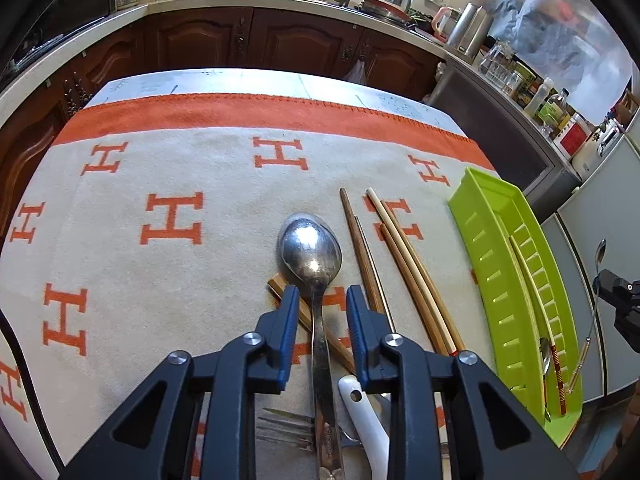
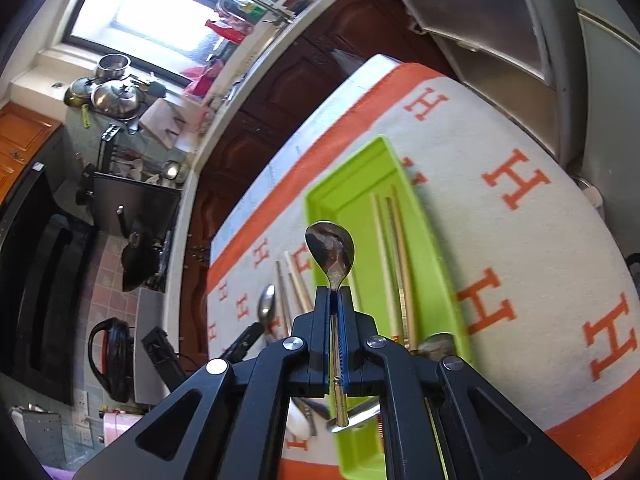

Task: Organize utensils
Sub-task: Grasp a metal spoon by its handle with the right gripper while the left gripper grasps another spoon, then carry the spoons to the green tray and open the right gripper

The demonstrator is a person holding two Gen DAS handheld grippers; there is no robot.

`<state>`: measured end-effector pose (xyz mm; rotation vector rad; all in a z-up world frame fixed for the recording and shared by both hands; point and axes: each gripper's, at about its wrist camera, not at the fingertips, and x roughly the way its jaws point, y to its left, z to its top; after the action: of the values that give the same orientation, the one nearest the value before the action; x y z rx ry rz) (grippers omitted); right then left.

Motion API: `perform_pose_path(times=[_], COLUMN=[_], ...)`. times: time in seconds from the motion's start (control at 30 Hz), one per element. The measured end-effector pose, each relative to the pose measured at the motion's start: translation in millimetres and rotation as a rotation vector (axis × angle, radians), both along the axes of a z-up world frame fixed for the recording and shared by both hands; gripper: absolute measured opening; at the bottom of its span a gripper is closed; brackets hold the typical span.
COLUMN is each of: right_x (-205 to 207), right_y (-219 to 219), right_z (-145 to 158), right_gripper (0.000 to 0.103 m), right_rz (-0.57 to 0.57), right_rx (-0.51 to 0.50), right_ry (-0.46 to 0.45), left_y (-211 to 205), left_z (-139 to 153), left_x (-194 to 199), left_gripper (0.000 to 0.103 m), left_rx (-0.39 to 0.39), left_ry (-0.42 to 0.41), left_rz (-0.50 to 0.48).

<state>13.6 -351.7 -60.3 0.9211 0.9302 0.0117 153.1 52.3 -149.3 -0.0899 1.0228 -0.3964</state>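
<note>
In the left wrist view, the left gripper [image 1: 322, 300] fills the lower centre of the frame with its jaws spread apart, one blue-padded finger on each side of the handle of a large metal spoon [image 1: 312, 250]. The fingers do not visibly touch the handle. The spoon lies bowl-up on a cream blanket [image 1: 160, 280] with an orange border and a repeating orange letter "H", the only clearly readable writing; engraving low on the spoon handle is too blurred to read. Right of the spoon lie dark wooden chopsticks [image 1: 362, 256] and a pale bamboo pair [image 1: 412, 272]. At the bottom centre, under the gripper, sit a fork [image 1: 286, 430] and a white ceramic spoon [image 1: 366, 420]. At the right edge of the frame a lime green tray [image 1: 500, 280] holds a chopstick pair with red-banded ends and a small spoon.

In the right wrist view, the right gripper [image 2: 333, 294] is clenched on the thin handle of a second metal spoon [image 2: 330, 250], held in the middle of the frame, bowl upward, above the green tray [image 2: 436, 264]. Labels on the bottles along the counter at the upper right of the left view are illegible.
</note>
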Motion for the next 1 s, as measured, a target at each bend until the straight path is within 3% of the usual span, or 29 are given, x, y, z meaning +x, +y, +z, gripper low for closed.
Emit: perform_pose_path(times=[0.37,0.63,0.73,1.0], right_x=[19,30,32,33], right_y=[5,16,23,24], right_z=[-38,-42,-43,-46], right_gripper=[0.003,0.003,0.004,0.004], right_rz=[0.042,0.056,0.052,0.049], right_rx=[-0.088,-0.094,-0.099,-0.110], right_ry=[0.110,0.127,0.131,0.131], left_y=[-2,-2,-5,-15], left_z=[-4,-8,-16,-17], left_x=[2,11,16,19], left_gripper=[0.015,0.015,0.015,0.015], left_rx=[0.008,-0.037,-0.058,-0.050], left_ry=[0.000,0.023,0.069,0.056], left_rz=[0.002,-0.001,-0.008,-0.008])
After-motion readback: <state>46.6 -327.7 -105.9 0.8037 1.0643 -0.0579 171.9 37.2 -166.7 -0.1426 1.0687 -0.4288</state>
